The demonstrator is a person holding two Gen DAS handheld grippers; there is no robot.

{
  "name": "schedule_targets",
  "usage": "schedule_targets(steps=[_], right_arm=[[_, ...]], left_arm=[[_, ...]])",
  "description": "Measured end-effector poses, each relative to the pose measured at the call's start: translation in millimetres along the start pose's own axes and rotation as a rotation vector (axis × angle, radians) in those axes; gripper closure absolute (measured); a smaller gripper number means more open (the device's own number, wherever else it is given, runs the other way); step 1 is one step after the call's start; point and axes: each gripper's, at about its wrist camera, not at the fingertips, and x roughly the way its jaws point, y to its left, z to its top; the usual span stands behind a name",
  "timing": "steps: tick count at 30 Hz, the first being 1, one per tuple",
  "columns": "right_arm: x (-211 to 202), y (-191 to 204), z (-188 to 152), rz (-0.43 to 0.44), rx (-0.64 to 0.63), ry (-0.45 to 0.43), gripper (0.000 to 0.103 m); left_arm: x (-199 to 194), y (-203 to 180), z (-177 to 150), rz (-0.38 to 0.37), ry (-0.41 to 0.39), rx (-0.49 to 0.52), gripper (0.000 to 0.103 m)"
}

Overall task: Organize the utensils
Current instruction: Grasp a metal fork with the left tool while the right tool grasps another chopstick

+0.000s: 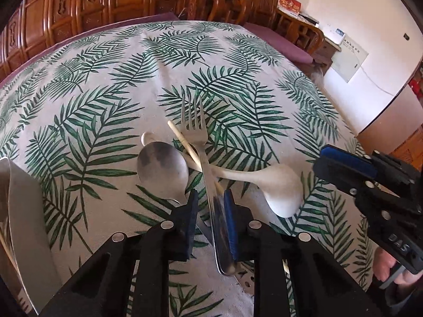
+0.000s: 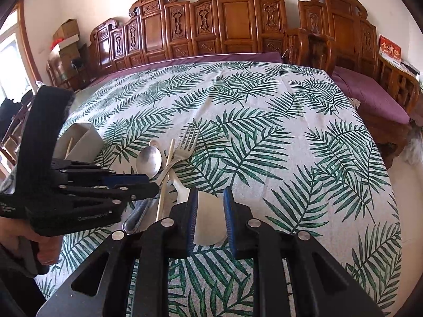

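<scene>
Table w/ palm-leaf cloth fills both views; its near edge is cut off by the gripper bodies. Behind it, carved wood panels & a purple cushion, partly hidden by the table edge. Red sign w/ gold characters on the far right, too small to read. White wall panel has print, unreadable.

Grey holder at table left: only its upper part shows in the right wrist view, rest behind the left gripper; one stick pokes out of it. In the left wrist view it's cut off at the frame edge.

Left gripper is narrowed round the fork handle. Right pad touches the handle; left pad looks slightly apart, blur makes it hard to tell, so can't call it a firm grasp. Lettering on its side in the right wrist view is blurred, unreadable.

Right gripper is clamped on the bowl of the white spoon, pads pressing both sides. "DAS" reads on its body in the left wrist view. Hand under it mostly cut off.

Utensils lie in a crossed pile mid-table: white spoon handle runs under the fork; metal spoon just left, handle hidden under the left gripper; chopstick crosses the fork neck, its lower end hidden.
</scene>
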Motion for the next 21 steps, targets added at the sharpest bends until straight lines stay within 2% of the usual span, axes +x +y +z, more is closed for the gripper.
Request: schedule_targets(steps=[12, 21], right_arm=[[-0.9, 0.0, 1.6, 0.007, 0.01, -0.01, 0.081], [-0.1, 2.2, 2.2, 0.01, 0.007, -0.011, 0.081]], left_arm=[[6.2, 0.2, 5.5, -0.015, 0.027, -0.013, 0.088], [8.2, 5.8, 7.0, -0.068, 0.052, -0.054, 0.087]])
